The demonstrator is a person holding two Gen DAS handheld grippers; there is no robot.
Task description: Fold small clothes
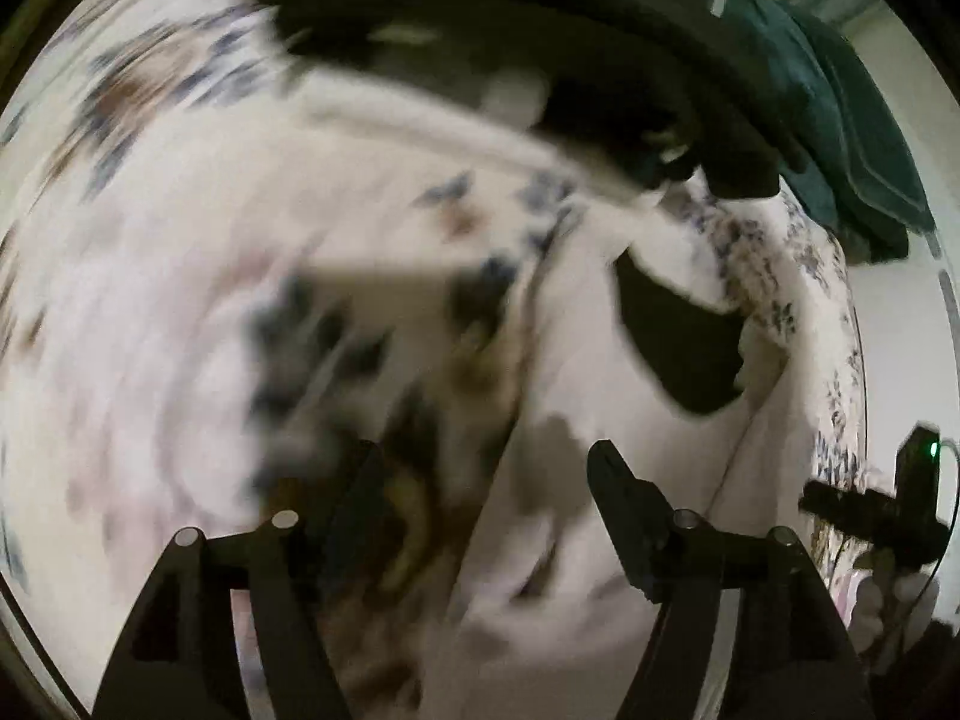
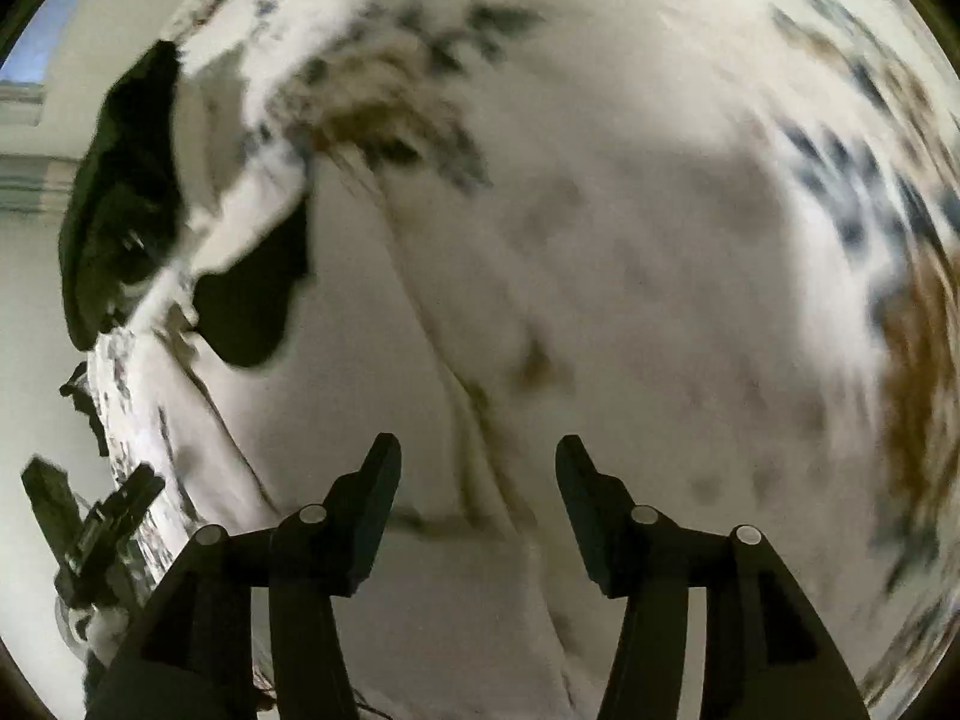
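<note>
Both claws stand apart, holding nothing. The small black cloth garment (image 1: 678, 348) lies on the white floral bedsheet (image 1: 180, 300), ahead and right of the left claw (image 1: 480, 468), ahead-left of the right claw (image 2: 477, 456); which claw is nearer is unclear.

Motion blur smears the floral sheet (image 1: 180, 312); the dark garment (image 1: 540, 48) runs off the top edge.

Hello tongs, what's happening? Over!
Left tongs open, nothing held. Right tongs open, nothing held. Both over the white flowered cloth; picture blurry. Dark clothes heaped beyond, not in the way.
</note>
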